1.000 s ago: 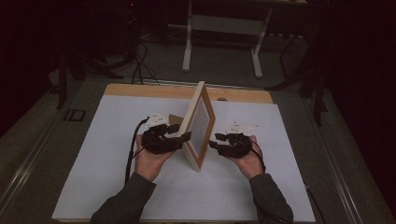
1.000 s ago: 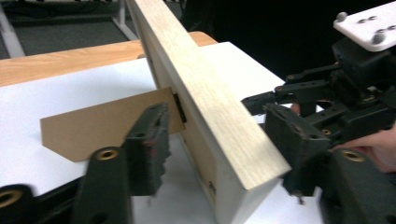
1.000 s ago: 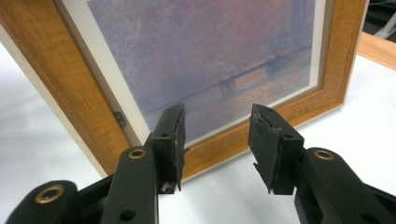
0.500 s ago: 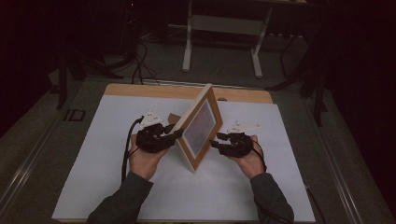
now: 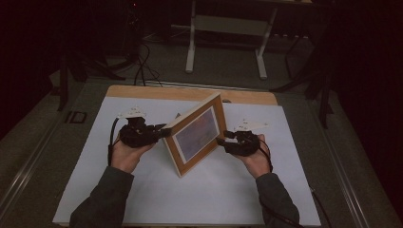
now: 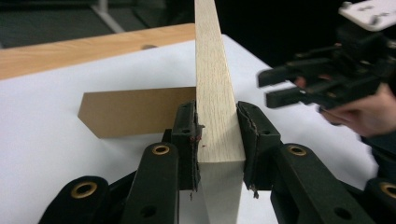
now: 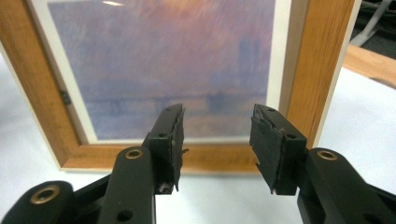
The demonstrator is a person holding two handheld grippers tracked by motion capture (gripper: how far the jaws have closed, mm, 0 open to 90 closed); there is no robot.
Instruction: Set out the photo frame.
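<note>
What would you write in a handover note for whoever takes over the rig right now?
Left gripper: jaws have just been closing, now clamped on the edge of the picture frame.
Right gripper: jaws open, nothing between them, facing the frame's glass front.
Frame stands tilted on the white sheet; its brown stand flap sticks out behind.
Done: frame gripped on one side.
Left: probably set it standing on its flap, then let go.

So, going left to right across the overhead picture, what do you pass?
Left hand → left gripper → picture frame → right gripper → right hand.
</note>
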